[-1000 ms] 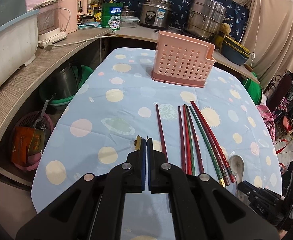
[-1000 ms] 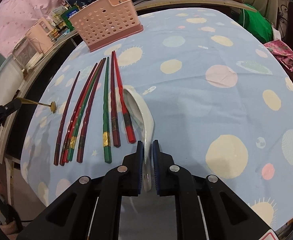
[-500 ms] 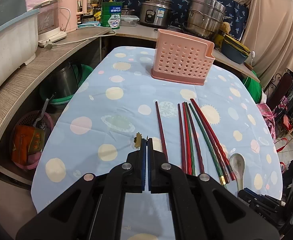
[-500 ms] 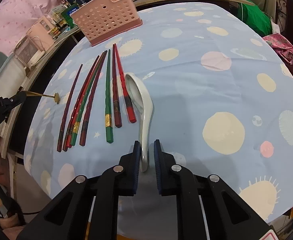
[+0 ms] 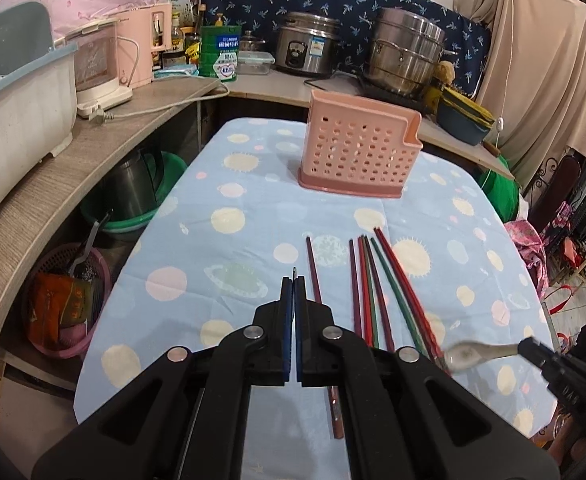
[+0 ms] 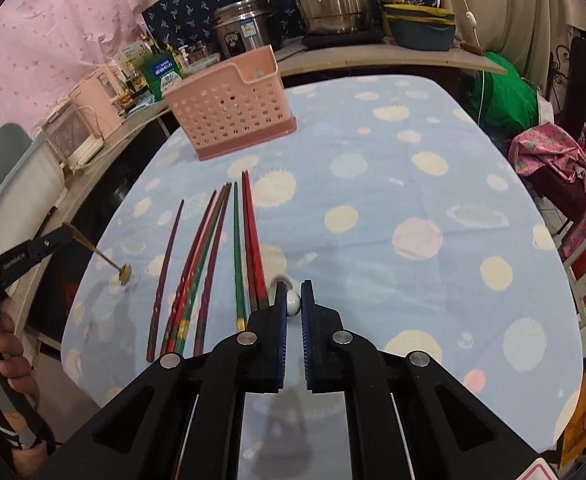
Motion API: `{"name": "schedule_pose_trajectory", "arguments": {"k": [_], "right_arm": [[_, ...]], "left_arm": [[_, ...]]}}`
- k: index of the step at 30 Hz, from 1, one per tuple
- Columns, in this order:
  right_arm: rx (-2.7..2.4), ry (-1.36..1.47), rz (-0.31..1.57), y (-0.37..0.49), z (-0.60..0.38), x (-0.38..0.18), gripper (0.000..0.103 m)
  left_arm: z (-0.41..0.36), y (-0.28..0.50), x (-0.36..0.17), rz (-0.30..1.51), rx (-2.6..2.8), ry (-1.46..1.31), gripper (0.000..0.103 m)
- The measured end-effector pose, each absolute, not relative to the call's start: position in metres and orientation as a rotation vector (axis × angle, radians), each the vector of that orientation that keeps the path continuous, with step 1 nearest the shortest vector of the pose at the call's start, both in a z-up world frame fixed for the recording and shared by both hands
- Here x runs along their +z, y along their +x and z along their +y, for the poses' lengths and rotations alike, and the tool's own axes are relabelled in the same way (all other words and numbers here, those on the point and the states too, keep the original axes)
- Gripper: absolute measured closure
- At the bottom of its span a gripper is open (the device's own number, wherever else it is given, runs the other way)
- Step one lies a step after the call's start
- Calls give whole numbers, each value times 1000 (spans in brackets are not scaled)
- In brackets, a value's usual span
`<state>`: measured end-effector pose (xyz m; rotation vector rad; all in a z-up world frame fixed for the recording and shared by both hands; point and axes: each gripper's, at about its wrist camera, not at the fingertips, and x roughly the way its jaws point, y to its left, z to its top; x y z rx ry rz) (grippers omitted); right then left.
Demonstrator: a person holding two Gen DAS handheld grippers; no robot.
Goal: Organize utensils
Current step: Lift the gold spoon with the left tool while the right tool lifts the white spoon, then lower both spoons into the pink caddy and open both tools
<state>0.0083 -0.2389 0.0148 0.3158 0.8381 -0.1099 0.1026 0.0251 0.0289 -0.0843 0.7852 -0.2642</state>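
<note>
My left gripper is shut on a thin gold utensil with a small round end, held above the table's left side; in its own view only the tip shows. My right gripper is shut on the handle of a white ceramic spoon, lifted off the cloth near the front. Several red, green and maroon chopsticks lie side by side on the blue spotted tablecloth, also in the right wrist view. A pink perforated utensil holder stands at the far end, also in the right wrist view.
A wooden counter curves around the left and back with a pink kettle, a rice cooker and steel pots. Baskets and a green basin sit under it. Clothes and a chair stand to the right.
My right gripper has lifted the white spoon off the tablecloth and tilted up. My left gripper has risen and moved forward with the gold utensil.
</note>
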Motion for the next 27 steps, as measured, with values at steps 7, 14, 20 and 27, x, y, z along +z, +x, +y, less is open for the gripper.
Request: {"name": "schedule_pose_trajectory", "arguments": {"k": [7, 14, 20, 27], "right_arm": [[-110, 313, 723, 55, -256, 50, 96], [-74, 322, 603, 124, -270, 95, 96], [-40, 323, 517, 194, -278, 129, 96], [-71, 323, 494, 266, -289, 140, 96]], "left_arm": [[19, 129, 61, 726, -291, -87, 103], [4, 174, 106, 645, -315, -87, 103], [-15, 221, 153, 554, -336, -88, 103], [-33, 287, 173, 546, -377, -136, 103]]}}
